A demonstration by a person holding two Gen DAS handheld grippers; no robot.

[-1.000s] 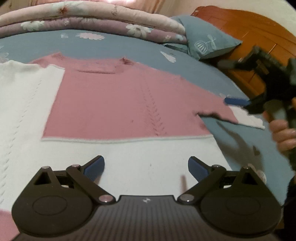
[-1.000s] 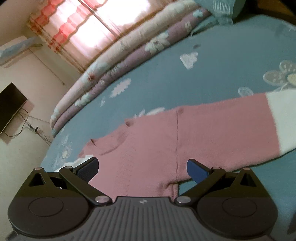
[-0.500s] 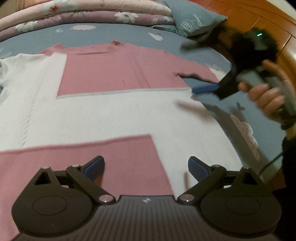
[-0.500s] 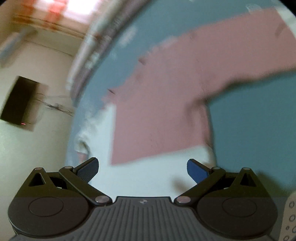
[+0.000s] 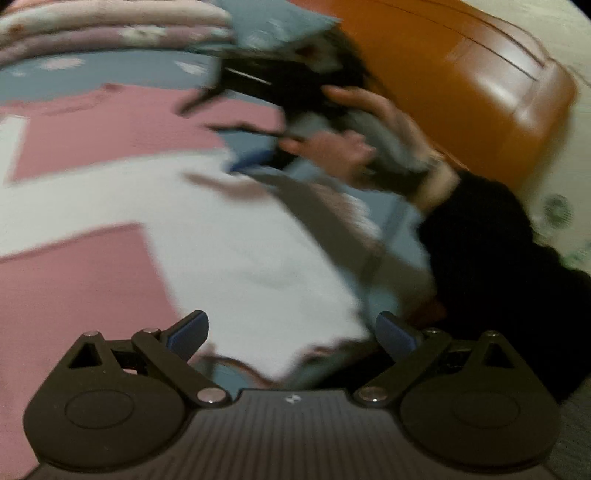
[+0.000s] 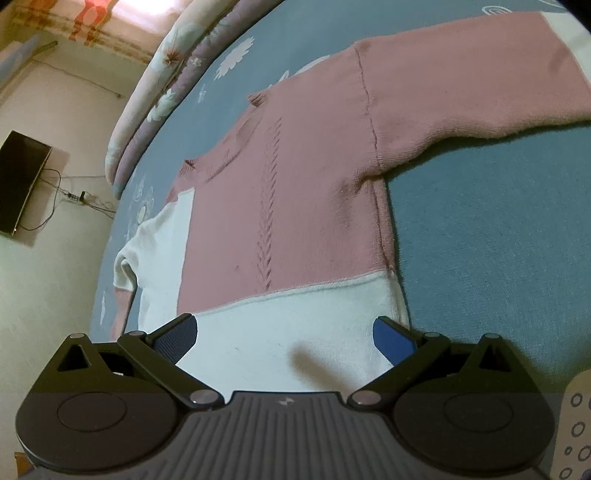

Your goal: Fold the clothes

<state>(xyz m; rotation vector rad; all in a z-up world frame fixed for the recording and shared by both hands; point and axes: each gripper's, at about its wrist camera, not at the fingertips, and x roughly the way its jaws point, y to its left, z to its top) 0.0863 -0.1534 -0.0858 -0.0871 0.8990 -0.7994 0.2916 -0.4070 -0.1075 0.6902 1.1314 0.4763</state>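
A pink and white knitted sweater [image 6: 291, 206] lies flat on the blue bed, its right sleeve [image 6: 461, 85] stretched out sideways. My right gripper [image 6: 284, 334] stands open just above the white hem band, with nothing between its fingers. In the left wrist view the sweater [image 5: 207, 229] is blurred, and my left gripper [image 5: 291, 330] hangs open over the white band near the hem corner, holding nothing. That view also catches the other gripper [image 5: 255, 110], dark and blurred, held in a hand [image 5: 354, 147] over the sweater's right side.
Blue floral bedsheet [image 6: 498, 229] surrounds the sweater. A rolled floral quilt [image 6: 159, 96] lies along the far side, with a blue pillow [image 5: 273, 22] beside it. An orange wooden headboard [image 5: 461, 85] rises at the right. A dark screen [image 6: 20, 181] hangs on the wall.
My left gripper pulled back toward the hem and swung right. My right gripper moved from over the sleeve down to the white hem band. Both stayed open.
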